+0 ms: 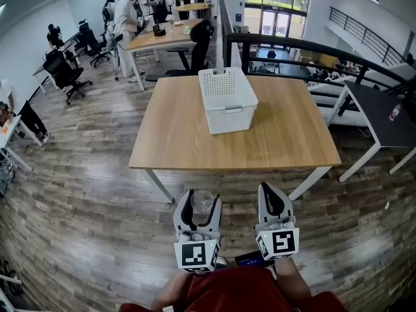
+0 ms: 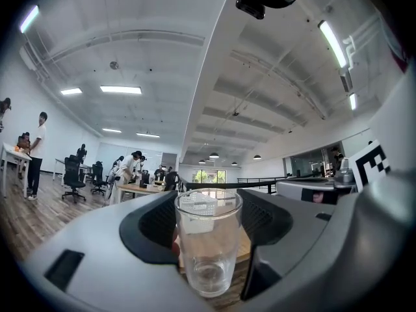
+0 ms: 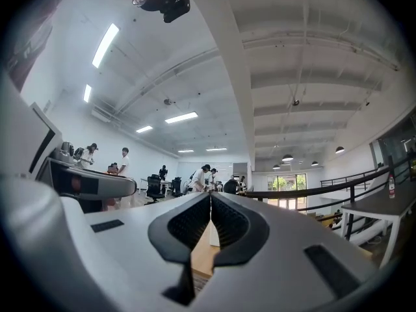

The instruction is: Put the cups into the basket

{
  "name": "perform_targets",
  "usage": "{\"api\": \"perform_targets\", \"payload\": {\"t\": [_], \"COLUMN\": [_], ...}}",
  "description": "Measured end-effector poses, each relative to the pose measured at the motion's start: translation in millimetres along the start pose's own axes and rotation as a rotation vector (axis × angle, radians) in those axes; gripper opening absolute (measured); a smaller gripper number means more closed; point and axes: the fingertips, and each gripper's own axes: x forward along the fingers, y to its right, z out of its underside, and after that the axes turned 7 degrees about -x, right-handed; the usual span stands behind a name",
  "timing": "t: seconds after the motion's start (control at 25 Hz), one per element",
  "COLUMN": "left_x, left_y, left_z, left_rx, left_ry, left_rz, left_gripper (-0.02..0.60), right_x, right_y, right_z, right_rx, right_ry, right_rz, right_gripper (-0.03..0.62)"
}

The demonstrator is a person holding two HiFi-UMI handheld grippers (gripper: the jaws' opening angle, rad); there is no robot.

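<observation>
Left claw (image 2: 208, 223) is clamped on one clear cup (image 2: 207, 239), which stands upright between the jaws. Right claw (image 3: 210, 203) is closed with nothing in it. Both sit short of the near edge of the table (image 1: 286, 138), with open floor (image 1: 97, 194) under and beside them. One basket (image 1: 233, 117) is ahead of both claws, mid-table, bare wood all round. Seen through the glass, the basket is distorted; neither claw's view shows its inside.

Right claw (image 3: 210, 203) with jaws pressed together and nothing between them, sliver of wooden bench (image 3: 203, 256) beneath the tips, people (image 3: 205, 174) far off left, black railing (image 3: 312, 187) right, strip lights (image 3: 104, 44) overhead.
</observation>
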Motion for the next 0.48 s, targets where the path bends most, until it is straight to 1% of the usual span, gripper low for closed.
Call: {"api": "perform_targets", "payload": {"t": [0.24, 0.48], "left_x": [10.3, 23.7], "left_y": [-13.5, -11.7], "left_z": [6.4, 11.2], "left_rx": [-0.011, -0.012], "left_ry": [-0.008, -0.012], "left_rz": [0.015, 0.036], "left_gripper": [0.288, 0.288], "right_x": [7.1, 10.0], "right_y": [-7.5, 19.5], "right_z": [3.9, 13.7], "right_rx": [-0.016, -0.004], "right_ry": [-0.005, -0.017], "right_rz": [0.014, 0.07], "right_gripper": [0.012, 0.012]}}
